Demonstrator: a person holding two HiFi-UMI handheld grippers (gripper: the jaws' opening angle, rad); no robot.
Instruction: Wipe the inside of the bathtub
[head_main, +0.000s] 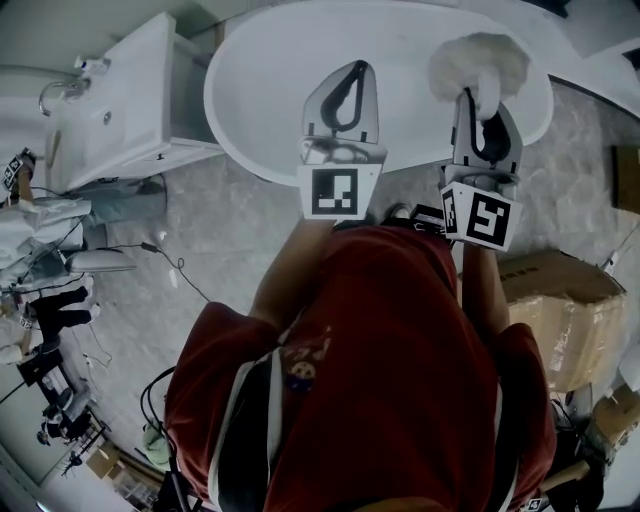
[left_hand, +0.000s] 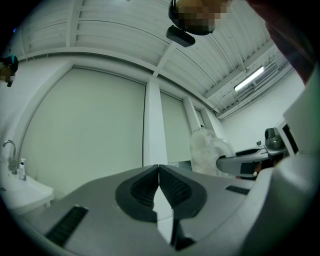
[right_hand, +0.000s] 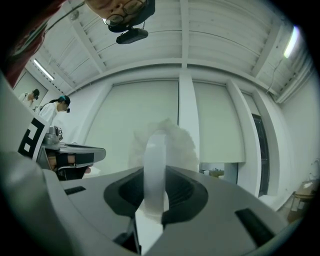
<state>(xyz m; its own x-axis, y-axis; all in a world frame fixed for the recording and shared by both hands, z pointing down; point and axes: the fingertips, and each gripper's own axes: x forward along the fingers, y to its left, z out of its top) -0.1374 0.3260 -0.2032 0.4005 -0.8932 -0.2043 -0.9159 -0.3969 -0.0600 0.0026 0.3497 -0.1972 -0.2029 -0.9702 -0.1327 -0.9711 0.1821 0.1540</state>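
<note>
— Where's the bathtub (head_main: 250, 100)?
— Beneath me. The frame's top edge crops its far rim. My left hand-held gripper (head_main: 356, 72) is clenched on nothing. My right hand-held gripper (head_main: 487, 110) clamps the handle of a fluffy white duster (head_main: 478, 58), above the tub's right end.

The bathtub (head_main: 260, 90) and fluffy duster (head_main: 490, 60) are white, the shirt (head_main: 380, 340) red, the marker cubes (head_main: 338, 192) black-and-white.

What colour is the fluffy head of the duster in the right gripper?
White. The duster and its fluffy head show best in the head view.
</note>
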